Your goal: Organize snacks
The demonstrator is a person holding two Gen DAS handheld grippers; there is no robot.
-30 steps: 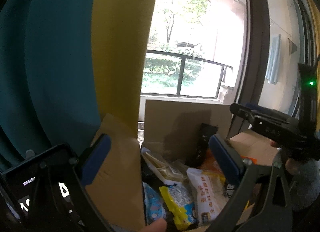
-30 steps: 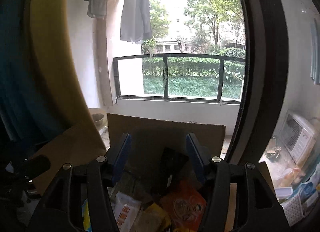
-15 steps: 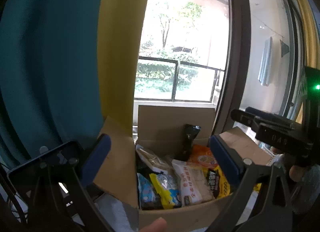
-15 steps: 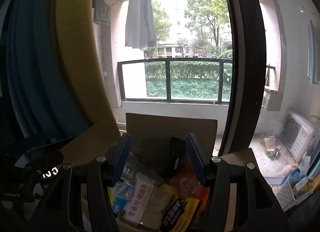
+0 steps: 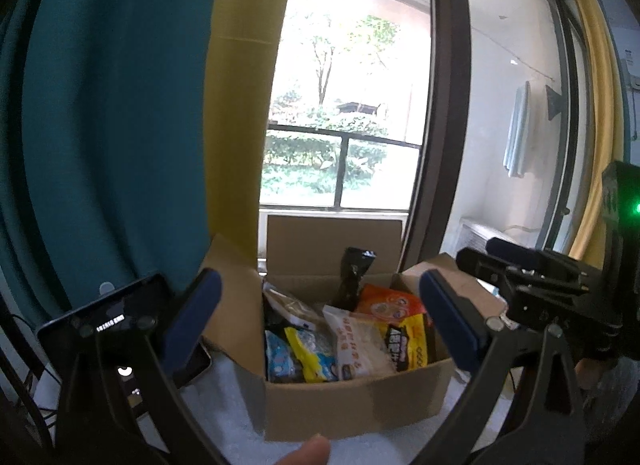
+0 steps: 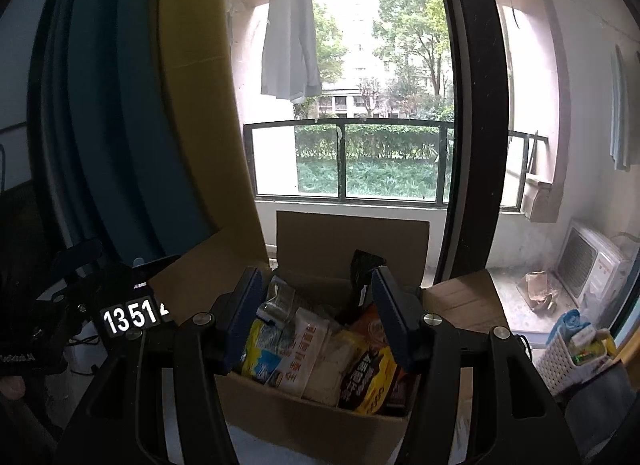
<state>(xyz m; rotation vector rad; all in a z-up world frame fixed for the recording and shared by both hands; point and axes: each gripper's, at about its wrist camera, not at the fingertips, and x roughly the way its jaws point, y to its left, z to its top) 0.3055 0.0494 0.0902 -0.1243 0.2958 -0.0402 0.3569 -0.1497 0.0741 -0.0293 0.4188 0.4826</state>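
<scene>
Large window (image 6: 360, 113) behind, dark frame, balcony railing and greenery outside; a pale shirt (image 6: 290, 37) hangs outside at the top. Teal curtain (image 5: 112, 125) with a yellow strip fills the left side.

Pale tabletop (image 5: 224, 413) carries an open cardboard box (image 5: 352, 405), all four flaps up or folded outward. Snack packets stand packed inside: a black pouch (image 5: 354, 277) upright at the back, sticking out above the rest; an orange bag (image 5: 390, 303) just in front of it; a white packet with red print (image 5: 356, 341) in the middle; a yellow-and-black bag (image 5: 408, 343) touching its right side; a yellow-and-blue packet (image 5: 310, 353) at the left.

A phone (image 5: 120, 321) with a lit screen stands left of the box.

Left gripper (image 5: 320, 325): jaws spread wide, nothing between them, held back from the box's near wall. Right gripper (image 6: 316, 317): jaws spread about halfway, nothing between them, the snacks showing beyond the gap.

A fingertip (image 5: 308, 451) shows at the bottom edge, left wrist view.
</scene>
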